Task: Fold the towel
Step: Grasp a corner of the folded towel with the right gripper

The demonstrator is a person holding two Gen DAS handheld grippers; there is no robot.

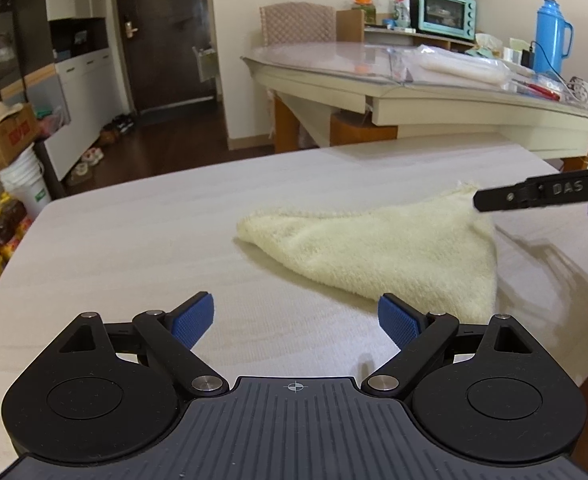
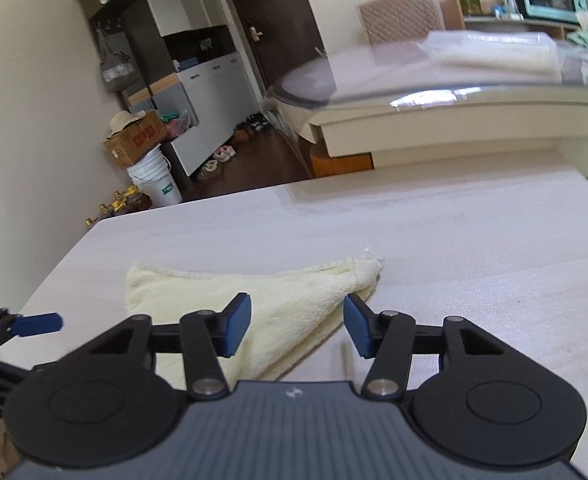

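Note:
A cream towel (image 1: 382, 248) lies folded into a triangle on the pale table (image 1: 134, 240). My left gripper (image 1: 296, 322) is open and empty, hovering just short of the towel's near corner. The right gripper's black finger (image 1: 534, 196) reaches in from the right over the towel's far right corner. In the right wrist view the towel (image 2: 278, 300) lies under and ahead of my right gripper (image 2: 297, 326), which is open and empty above the towel's right fold. The left gripper's blue pad (image 2: 38, 325) shows at the left edge.
A cream dining table (image 1: 434, 100) stands beyond, with a blue thermos (image 1: 550, 36), a teal oven (image 1: 446, 12) and plastic bags. On the floor at left are a white bucket (image 1: 26, 184), a cardboard box (image 1: 8, 138) and bottles.

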